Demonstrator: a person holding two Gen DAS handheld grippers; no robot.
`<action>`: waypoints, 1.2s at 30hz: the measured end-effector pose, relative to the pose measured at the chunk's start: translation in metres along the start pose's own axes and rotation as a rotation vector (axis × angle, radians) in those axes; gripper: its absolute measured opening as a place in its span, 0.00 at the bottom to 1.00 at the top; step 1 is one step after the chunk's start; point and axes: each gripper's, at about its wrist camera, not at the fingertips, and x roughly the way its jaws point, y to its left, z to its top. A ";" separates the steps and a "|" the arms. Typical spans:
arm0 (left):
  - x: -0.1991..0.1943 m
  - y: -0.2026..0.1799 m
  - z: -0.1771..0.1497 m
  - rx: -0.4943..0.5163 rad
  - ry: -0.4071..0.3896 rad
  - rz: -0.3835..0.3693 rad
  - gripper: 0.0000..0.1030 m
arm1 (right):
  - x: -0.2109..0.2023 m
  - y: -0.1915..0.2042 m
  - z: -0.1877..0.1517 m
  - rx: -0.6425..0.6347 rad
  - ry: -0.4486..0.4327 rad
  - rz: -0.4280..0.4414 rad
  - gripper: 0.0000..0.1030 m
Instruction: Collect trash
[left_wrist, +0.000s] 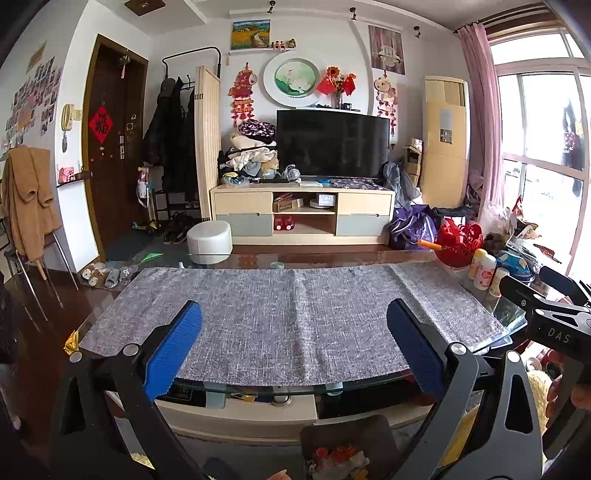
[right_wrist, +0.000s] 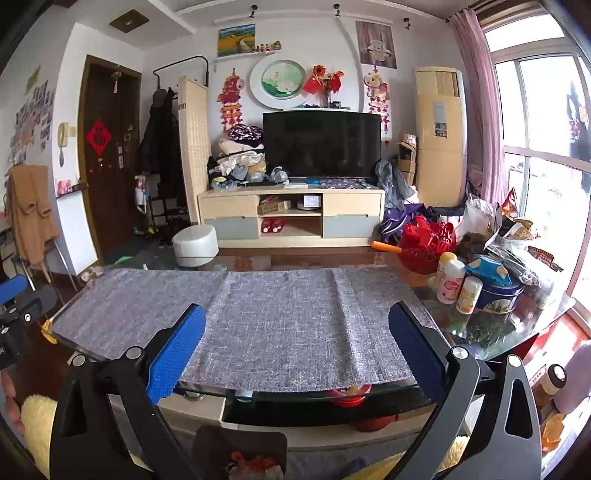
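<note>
- A glass coffee table (left_wrist: 491, 314) fills the foreground, draped with a grey woven cloth (left_wrist: 288, 317).
- Left gripper (left_wrist: 295, 347) hovers over the near edge, blue fingers spread wide, holding nothing.
- Right gripper (right_wrist: 297, 347) does likewise, jaws apart and empty.
- Crumpled wrappers and bags (right_wrist: 513, 236) are piled at the table's right end, beside a red basket (right_wrist: 428, 243).

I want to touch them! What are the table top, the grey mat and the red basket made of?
Table top: looks like clear glass, shiny; you see shelves through its edge.
Grey mat: seems woven cloth, matte, with a speckled weave and fold lines.
Red basket: probably glossy plastic with cut-out patterns, though that's hard to be sure.
</note>
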 end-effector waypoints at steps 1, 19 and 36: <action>-0.001 0.000 0.000 0.000 -0.002 -0.001 0.92 | 0.000 0.000 0.000 0.000 -0.001 0.000 0.97; -0.003 -0.003 0.001 -0.004 -0.005 -0.007 0.92 | 0.000 -0.001 0.002 0.000 0.000 -0.002 0.97; -0.003 -0.002 0.000 -0.005 -0.004 -0.005 0.92 | -0.001 -0.001 0.000 0.001 0.004 -0.006 0.97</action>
